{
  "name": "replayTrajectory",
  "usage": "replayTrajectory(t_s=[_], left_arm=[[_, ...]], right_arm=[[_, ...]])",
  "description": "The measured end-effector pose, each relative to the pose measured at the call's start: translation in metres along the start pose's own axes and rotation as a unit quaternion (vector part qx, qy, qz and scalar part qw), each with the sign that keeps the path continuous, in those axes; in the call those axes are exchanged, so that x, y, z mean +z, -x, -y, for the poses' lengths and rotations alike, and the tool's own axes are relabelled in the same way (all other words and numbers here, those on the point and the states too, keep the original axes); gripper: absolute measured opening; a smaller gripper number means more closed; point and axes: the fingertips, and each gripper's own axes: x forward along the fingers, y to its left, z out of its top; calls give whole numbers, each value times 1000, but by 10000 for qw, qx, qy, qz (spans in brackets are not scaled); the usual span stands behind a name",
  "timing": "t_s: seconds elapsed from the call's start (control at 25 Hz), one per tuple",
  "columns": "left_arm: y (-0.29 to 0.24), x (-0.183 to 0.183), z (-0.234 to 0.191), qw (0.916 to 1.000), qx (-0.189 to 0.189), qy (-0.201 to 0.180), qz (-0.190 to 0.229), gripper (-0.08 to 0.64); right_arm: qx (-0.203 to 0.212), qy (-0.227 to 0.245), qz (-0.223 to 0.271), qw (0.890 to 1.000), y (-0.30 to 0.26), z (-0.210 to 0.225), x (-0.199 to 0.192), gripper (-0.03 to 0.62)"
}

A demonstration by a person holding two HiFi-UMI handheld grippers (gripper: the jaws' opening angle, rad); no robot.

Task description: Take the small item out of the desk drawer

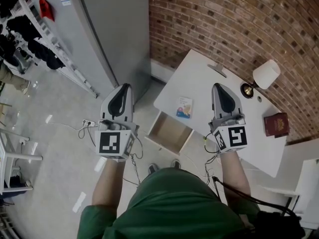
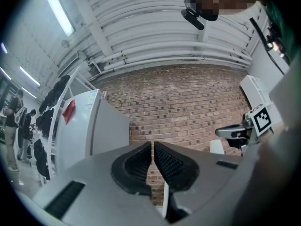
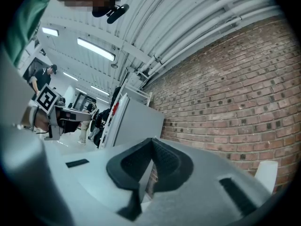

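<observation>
Your left gripper (image 2: 153, 147), right gripper (image 3: 151, 143): jaws pressed together, nothing between. Gripper views show only brick wall (image 2: 188, 107). Head view alone shows open drawer (image 1: 169, 132); small item (image 1: 184, 107) on desk (image 1: 207, 86), 1 o'clock of drawer.

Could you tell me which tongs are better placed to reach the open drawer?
Probably left: the left tongs hang beside the drawer front; the right tongs hang over the desktop. Both shut.
</observation>
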Motion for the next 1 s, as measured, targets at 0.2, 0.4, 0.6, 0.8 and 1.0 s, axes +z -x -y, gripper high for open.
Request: replayTrajectory(t_s=[0.2,0.4,0.6,0.8,1.0], left_arm=[[0,-2,-4,10000,-54,16,-24,18],[0,-7,-8,9999,-108,39,-52,18],[1,-13,-9,9998,-161,83,-94,18],[4,-18,-13,9996,-224,138,-105,18],[8,-29,-16,9993,-264,194,-185,18]], right_arm=[[-42,1,-54,10000,-1,-4,-2,2],[-117,-44,-112,9999,0,-7,-7,2],[-146,-95,-194,9997,4,-10,-11,2],[-194,-95,-279,9994,6,-17,-16,2],[-193,-46,-357,9992,8,-27,-21,2]])
